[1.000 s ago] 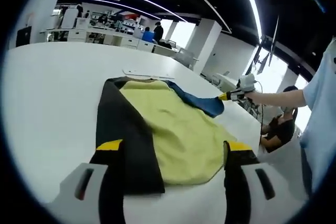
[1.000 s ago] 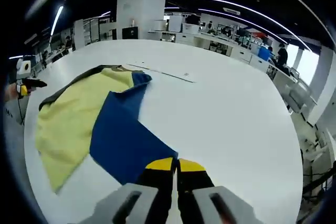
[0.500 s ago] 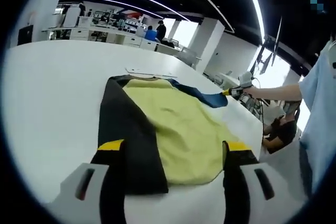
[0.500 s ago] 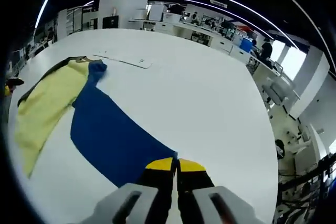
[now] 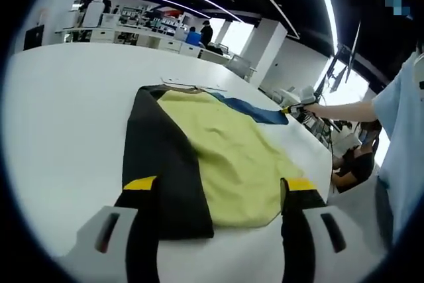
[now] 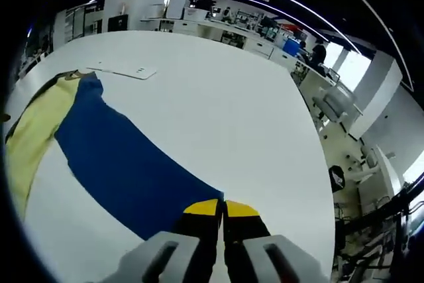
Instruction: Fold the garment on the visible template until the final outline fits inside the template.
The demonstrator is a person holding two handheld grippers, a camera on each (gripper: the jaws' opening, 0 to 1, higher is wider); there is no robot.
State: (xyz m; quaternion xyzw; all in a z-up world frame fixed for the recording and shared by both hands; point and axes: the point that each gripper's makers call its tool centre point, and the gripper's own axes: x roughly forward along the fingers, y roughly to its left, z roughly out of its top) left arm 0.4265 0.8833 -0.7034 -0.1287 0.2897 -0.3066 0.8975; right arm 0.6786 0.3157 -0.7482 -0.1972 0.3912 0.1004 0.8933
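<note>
A garment lies spread on the white table [image 5: 59,111]. Its yellow body [image 5: 225,150] has a black sleeve [image 5: 159,157] along its left side. My left gripper [image 5: 220,183] is open, with its jaws standing wide on either side of the near hem. The blue sleeve [image 6: 119,164] runs out straight from the yellow body [image 6: 30,130] to my right gripper [image 6: 222,209], which is shut on the sleeve's end. From the left gripper view, the right gripper [image 5: 291,107] holds the blue sleeve [image 5: 252,109] out past the garment's far right corner. A flat white template [image 6: 126,69] lies beyond the collar.
The person's light blue sleeve [image 5: 397,150] and outstretched arm are at the right. Another person [image 5: 354,160] sits past the table edge. Office chairs [image 6: 331,107] stand along the table's right side. Bare white tabletop [image 6: 225,111] stretches right of the blue sleeve.
My right gripper has drawn the blue sleeve outward, off the yellow body, so it now lies stretched out long on the table. My left gripper has stayed put, open.
</note>
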